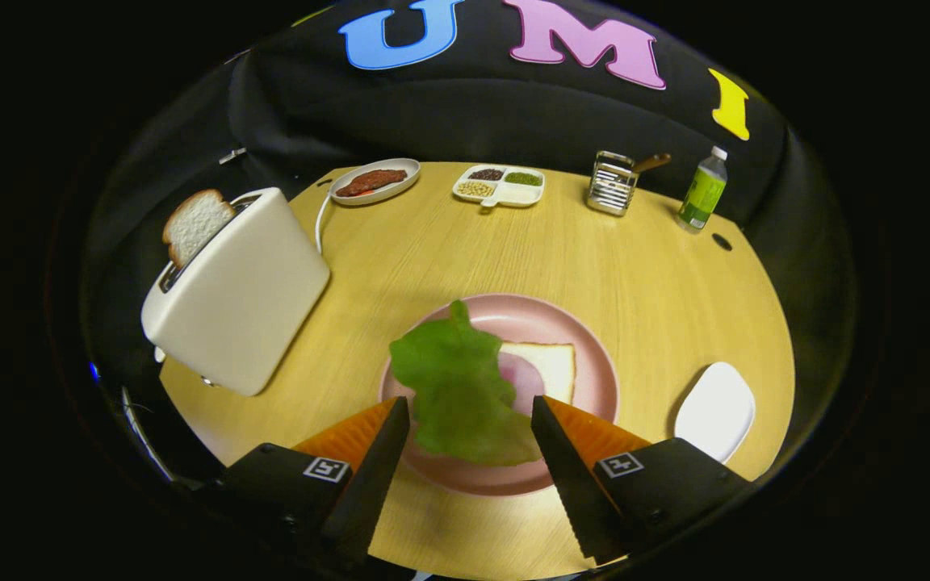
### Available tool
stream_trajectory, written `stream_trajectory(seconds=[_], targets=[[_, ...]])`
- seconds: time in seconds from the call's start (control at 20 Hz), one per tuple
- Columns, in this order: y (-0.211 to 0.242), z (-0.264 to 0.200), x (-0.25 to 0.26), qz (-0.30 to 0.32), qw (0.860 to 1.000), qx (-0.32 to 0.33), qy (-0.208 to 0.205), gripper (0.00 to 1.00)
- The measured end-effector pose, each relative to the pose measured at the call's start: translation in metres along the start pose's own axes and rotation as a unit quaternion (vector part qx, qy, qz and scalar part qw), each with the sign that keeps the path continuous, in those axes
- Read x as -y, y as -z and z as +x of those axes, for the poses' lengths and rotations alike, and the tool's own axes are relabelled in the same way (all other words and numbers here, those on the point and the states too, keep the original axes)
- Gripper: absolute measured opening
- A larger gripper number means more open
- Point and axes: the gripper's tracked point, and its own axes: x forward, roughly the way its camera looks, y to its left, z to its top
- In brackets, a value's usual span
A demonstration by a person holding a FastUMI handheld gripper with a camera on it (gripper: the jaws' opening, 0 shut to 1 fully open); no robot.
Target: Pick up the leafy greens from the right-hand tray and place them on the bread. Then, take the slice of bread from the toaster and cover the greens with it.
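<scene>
Green is the leaf of leafy greens (458, 387), one ruffled piece lying across the near-left part of the pink plate (594, 355), partly over the slice of bread (547, 365) that sits on that plate. The gripper (470, 420) stands wide — its two fingers (388, 436) are apart on either side of the leaf, and neither can be seen pressing on it; whether the leaf touches them I cannot tell.

Counted from the plate: one plate, one bread slice on it, one leaf. Left of the plate stands one white toaster (239, 298), tilted in this view, with one bread slice in the toaster (194, 224) sticking up out of its slot. Right of the plate, near the table's rim, lies one white tray (717, 410), its top bare. Beyond the plate, along the far edge of the wooden table (449, 250), sit four things: one oval dish (374, 181) with a reddish-brown food, one divided dish (500, 186) with four compartments, one metal rack (612, 184) with a wooden handle, and one green bottle (703, 190) with a white cap.

Open tabletop lies between the plate and the far row, and between the plate and the toaster. The white tray lies close to the table's right edge — the toaster's near corner is at the left edge.
</scene>
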Motion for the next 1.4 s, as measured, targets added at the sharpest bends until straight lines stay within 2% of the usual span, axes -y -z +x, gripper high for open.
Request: stream_trajectory(seconds=[0.25, 0.45, 0.75, 1.2, 1.4], targets=[[0.01, 0.002, -0.001, -0.021, 1.0, 0.001, 0.009, 0.94], [-0.018, -0.007, 0.002, -0.002, 0.999, 0.042, 0.01, 0.94], [-0.065, -0.03, -0.004, -0.022, 0.995, 0.1, 0.009, 0.95], [-0.139, -0.088, -0.102, -0.065, 0.978, 0.183, -0.075, 0.94], [-0.163, -0.1, -0.157, -0.082, 0.971, 0.196, -0.113, 0.95]])
